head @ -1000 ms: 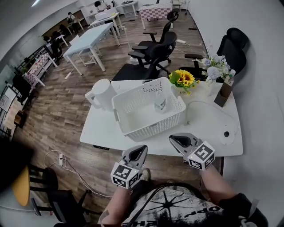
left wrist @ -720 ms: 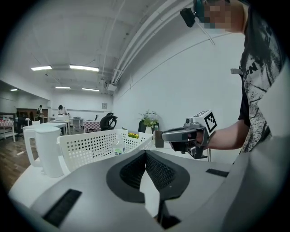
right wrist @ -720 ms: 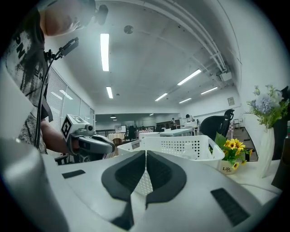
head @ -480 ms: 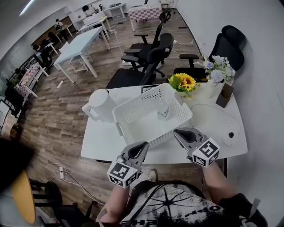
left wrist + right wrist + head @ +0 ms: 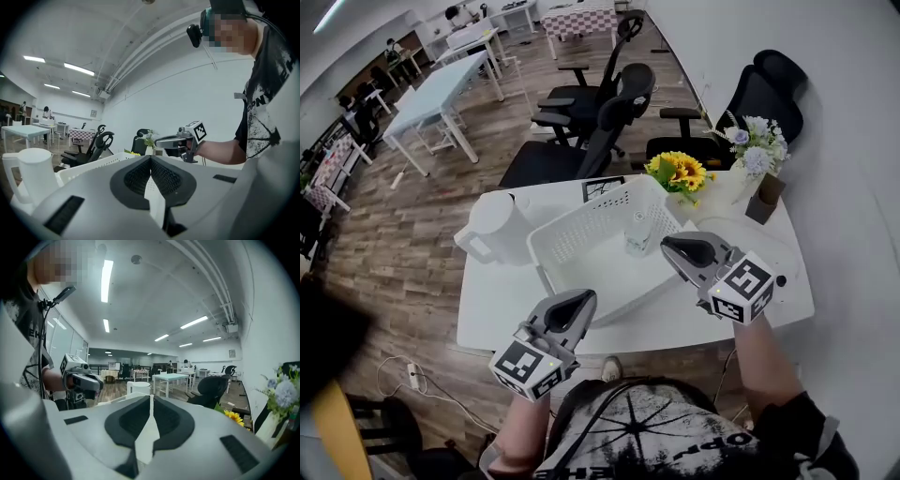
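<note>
The white basket (image 5: 581, 230) holds a glass (image 5: 637, 234), apparently standing by its right wall. The right gripper (image 5: 673, 247) hovers over that wall, jaws together and empty. The left gripper (image 5: 579, 300), likewise closed on nothing, is at the basket's near edge. A jug (image 5: 492, 225) stands left of the basket.

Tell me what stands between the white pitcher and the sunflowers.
In the head view, the white perforated basket, a glass inside it, fills that stretch.
</note>
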`<control>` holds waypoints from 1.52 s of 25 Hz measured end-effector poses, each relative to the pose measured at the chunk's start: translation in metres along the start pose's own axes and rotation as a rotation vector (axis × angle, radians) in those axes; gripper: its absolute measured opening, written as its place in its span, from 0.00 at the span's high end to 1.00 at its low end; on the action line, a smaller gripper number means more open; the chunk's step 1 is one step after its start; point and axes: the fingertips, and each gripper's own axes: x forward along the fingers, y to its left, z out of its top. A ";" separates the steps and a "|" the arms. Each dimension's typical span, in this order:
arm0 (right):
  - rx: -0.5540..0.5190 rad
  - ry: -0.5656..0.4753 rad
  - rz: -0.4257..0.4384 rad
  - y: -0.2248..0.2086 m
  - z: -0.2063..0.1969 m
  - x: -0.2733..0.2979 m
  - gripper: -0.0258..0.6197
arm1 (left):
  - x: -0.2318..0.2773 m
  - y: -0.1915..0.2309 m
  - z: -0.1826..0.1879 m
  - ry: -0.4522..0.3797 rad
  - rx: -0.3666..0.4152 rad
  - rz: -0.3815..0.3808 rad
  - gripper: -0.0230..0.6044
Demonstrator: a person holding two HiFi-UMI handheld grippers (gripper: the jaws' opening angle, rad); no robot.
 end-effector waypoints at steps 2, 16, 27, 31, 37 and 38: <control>-0.041 0.076 -0.005 -0.012 0.002 0.015 0.92 | -0.007 0.008 0.001 -0.006 -0.003 0.006 0.95; -0.066 0.618 -0.013 -0.067 -0.089 0.126 0.65 | -0.055 0.076 -0.005 0.017 -0.017 0.082 0.95; 0.071 0.690 -0.079 -0.086 -0.122 0.142 0.70 | -0.065 0.109 -0.023 0.022 -0.078 0.112 0.95; 0.104 0.643 -0.087 -0.087 -0.123 0.145 0.71 | -0.067 0.115 -0.029 0.036 -0.065 0.100 0.95; 0.110 0.598 -0.088 -0.089 -0.121 0.148 0.72 | -0.062 0.114 -0.042 0.062 -0.068 0.078 0.95; 0.111 0.595 -0.085 -0.089 -0.121 0.148 0.72 | -0.061 0.114 -0.044 0.065 -0.071 0.076 0.95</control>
